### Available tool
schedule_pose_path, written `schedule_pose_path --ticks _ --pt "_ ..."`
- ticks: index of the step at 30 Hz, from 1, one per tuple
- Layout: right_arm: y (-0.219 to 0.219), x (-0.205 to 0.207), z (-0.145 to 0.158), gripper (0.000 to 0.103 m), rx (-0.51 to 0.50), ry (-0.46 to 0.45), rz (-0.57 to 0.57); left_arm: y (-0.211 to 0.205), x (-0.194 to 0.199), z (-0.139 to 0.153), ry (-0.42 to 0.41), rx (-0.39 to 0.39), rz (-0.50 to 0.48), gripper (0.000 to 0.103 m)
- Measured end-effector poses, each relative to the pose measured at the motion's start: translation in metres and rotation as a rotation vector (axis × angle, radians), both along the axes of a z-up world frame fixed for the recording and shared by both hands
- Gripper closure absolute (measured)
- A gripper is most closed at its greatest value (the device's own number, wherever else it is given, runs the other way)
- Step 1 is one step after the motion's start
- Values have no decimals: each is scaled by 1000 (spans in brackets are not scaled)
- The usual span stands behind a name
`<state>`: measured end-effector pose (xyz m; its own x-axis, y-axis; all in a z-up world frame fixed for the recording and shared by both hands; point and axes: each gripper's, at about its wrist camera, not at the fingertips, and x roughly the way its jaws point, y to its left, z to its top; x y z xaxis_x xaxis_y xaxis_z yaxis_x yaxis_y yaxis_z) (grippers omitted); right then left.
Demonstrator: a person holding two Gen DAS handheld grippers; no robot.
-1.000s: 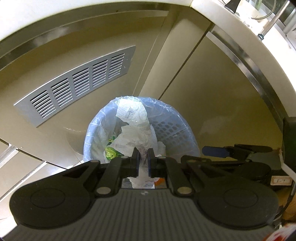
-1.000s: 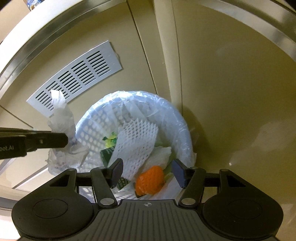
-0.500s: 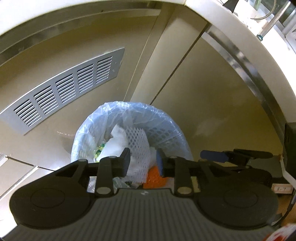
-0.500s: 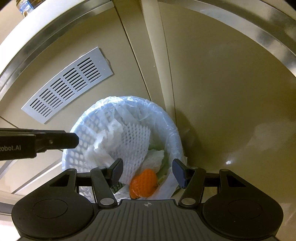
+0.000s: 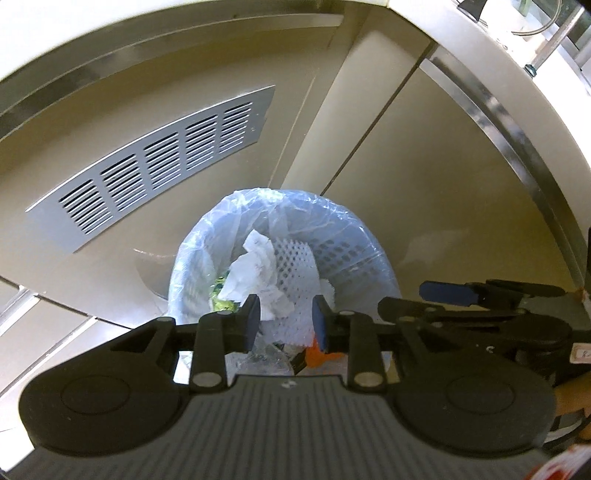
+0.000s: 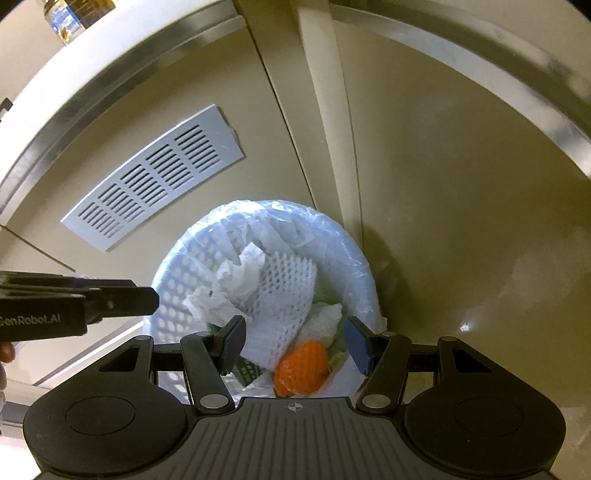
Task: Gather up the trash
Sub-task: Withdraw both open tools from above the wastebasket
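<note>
A white perforated trash basket (image 5: 343,254) lined with a clear plastic bag stands on the floor, and also shows in the right wrist view (image 6: 173,280). Inside lie a crumpled white tissue (image 5: 255,269) (image 6: 240,273), a white foam net (image 5: 295,262) (image 6: 284,291), an orange piece (image 6: 301,367) and green scraps (image 5: 221,304). My left gripper (image 5: 284,321) is open and empty above the basket. My right gripper (image 6: 295,341) is open and empty above the basket too. The left gripper's fingers (image 6: 122,297) reach in from the left of the right wrist view.
Beige cabinet fronts (image 6: 461,206) rise behind the basket, with a grey vent grille (image 5: 159,166) (image 6: 155,188) at the left. A countertop edge with metal trim (image 5: 517,122) runs above. Bottles (image 6: 70,14) stand on the counter at top left.
My left gripper was shut on the white tissue one second ago, then opened. The tissue dropped into the basket. Both grippers have pulled back up a little.
</note>
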<state>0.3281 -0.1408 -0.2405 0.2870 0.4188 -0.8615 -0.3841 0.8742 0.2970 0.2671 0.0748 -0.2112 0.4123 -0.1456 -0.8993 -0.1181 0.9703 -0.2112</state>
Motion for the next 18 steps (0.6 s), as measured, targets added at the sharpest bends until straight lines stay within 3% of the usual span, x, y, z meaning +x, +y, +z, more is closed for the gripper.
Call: schedule_pose_path --ticks 9,18 --pt "13 -7 34 44 40 -31 20 11 -16 31 -44 10 11 77" --pt "18 -23 82 44 90 -78 18 17 -33 75 -140 5 -11 77"
